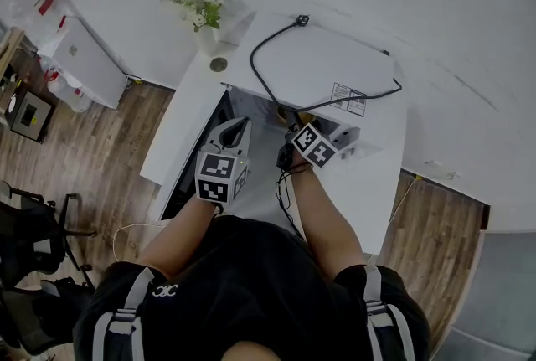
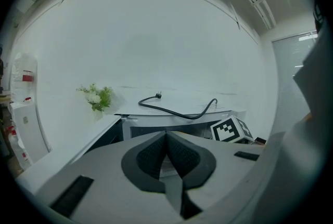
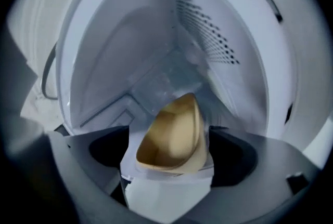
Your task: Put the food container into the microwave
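Right claw [image 3: 171,158] clamps the food container [image 3: 174,132], just inside the open microwave [image 3: 156,36] by the bench's far edge. Left claw [image 2: 167,153] is pinched shut, empty. My worry: the container looks tilted and could spill, or clip the cavity wall.
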`<state>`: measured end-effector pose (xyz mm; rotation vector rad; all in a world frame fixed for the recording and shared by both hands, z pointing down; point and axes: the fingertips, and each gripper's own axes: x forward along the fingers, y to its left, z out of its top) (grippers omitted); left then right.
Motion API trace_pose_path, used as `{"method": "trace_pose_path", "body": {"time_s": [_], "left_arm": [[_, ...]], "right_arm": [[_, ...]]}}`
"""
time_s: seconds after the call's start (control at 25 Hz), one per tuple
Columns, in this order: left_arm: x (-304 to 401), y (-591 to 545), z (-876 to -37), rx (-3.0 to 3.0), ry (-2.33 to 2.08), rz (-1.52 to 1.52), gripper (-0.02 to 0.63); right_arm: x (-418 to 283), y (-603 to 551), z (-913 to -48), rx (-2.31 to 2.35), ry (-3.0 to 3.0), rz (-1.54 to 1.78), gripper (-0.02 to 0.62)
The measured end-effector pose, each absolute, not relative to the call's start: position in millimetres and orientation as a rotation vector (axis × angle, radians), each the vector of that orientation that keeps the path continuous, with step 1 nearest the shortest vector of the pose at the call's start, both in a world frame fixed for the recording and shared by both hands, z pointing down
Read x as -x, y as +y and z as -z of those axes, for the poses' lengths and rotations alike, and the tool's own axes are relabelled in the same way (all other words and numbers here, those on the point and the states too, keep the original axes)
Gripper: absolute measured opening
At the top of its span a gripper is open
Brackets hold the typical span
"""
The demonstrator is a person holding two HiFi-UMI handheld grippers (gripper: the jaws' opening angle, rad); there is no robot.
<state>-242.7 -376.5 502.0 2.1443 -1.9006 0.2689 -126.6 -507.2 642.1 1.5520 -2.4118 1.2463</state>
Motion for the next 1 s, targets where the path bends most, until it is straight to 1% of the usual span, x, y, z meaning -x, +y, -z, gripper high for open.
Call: {"method": "trace_pose_path", "body": {"time_s": [0.12,0.2,0.24,0.32,0.36,0.4,0.6,0.72,0.8,0.84,0.92,1.0], "left_arm": [[240.6,-379.7,-502.0,-2.158,-1.888,-0.272,0.012],[239.5,-381.5,-500.9,-2.167,-1.881,-0.272,0.012],[239.4,-382.4,-500.3,-2.171,-1.880,-0.270,0.012],[239.6,-383.8,-500.3,-2.170,-1.878,-0.264,0.012],[239.7,-384.2,-500.8,-2.167,-1.878,-0.260,0.012],[239.6,-384.3,-501.4,-2.163,-1.877,-0.255,0.012],[232.8,-386.4,-502.8,-2.173,-1.859,-0.229,0.012],[226.6,-388.2,-500.9,-2.193,-1.850,-0.218,0.012],[221.8,-390.0,-498.9,-2.207,-1.844,-0.209,0.012],[219.3,-391.0,-497.8,-2.214,-1.841,-0.203,0.012],[214.5,-392.6,-494.7,-2.232,-1.833,-0.191,0.012],[209.4,-393.9,-490.4,-2.258,-1.825,-0.180,0.012]], "right_arm": [[135.7,-499.2,-635.0,-1.461,-2.479,-0.994,0.491],[136.7,-492.1,-626.6,-1.434,-2.524,-0.876,0.479],[135.7,-488.2,-620.2,-1.429,-2.547,-0.807,0.440],[132.4,-479.0,-604.9,-1.424,-2.588,-0.653,0.321],[130.4,-473.9,-597.0,-1.421,-2.604,-0.580,0.273],[128.3,-468.6,-589.2,-1.418,-2.619,-0.516,0.235],[115.7,-442.4,-550.4,-1.418,-2.682,-0.319,0.094],[106.8,-429.6,-526.9,-1.436,-2.717,-0.257,0.087],[97.2,-424.6,-511.8,-1.474,-2.729,-0.223,0.037],[91.7,-422.9,-504.6,-1.496,-2.735,-0.214,0.037],[80.2,-420.8,-490.6,-1.543,-2.747,-0.203,0.006],[69.6,-420.4,-478.2,-1.583,-2.749,-0.195,0.005]]}}
